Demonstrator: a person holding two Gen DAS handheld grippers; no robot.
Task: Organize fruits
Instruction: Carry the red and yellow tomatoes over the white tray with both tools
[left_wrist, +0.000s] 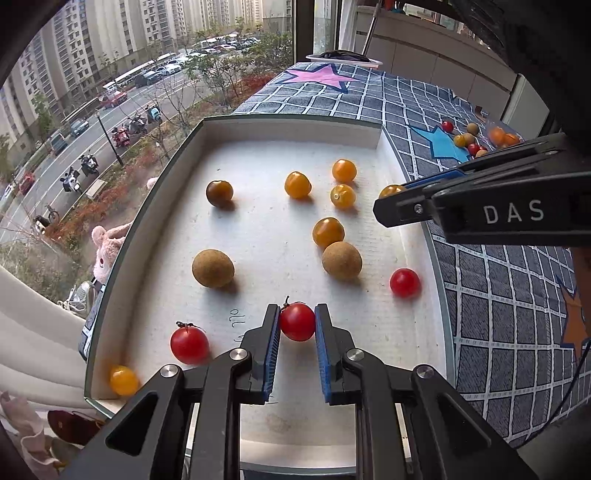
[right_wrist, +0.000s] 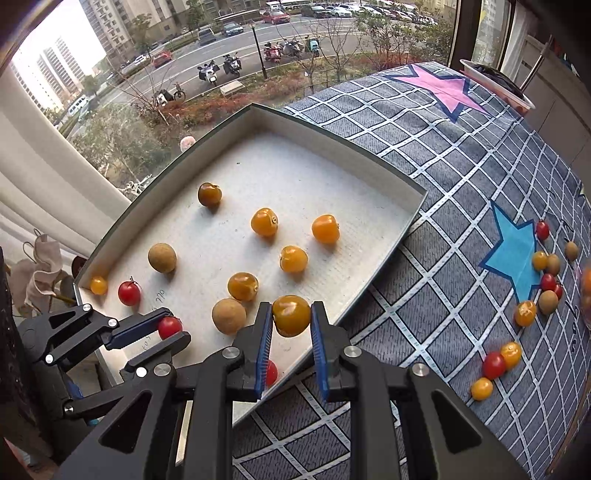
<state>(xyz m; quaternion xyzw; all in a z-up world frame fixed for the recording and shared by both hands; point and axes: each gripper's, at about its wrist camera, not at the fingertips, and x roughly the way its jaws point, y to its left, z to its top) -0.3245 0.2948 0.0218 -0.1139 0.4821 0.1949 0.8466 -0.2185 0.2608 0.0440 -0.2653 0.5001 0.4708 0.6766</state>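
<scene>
**A:** Biggest risk here? Both grippers hang over the white tray (left_wrist: 110, 266) with round fruit, so anything let go will roll, maybe knock the loose ones around, or bounce out at the low wall. Squeeze harder and the skin splits.

**B:** Yep. Left gripper (left_wrist: 296, 325) has its jaws closed down on a red cherry tomato (left_wrist: 297, 321), pads touching both sides, near the tray's front end. Right gripper (right_wrist: 291, 317) is clamped on a yellow tomato (right_wrist: 291, 315) right at the tray's edge (risky spot). Further out, more fruit (right_wrist: 546, 280) sits on the checked cloth (right_wrist: 424, 258), still unsorted.
</scene>
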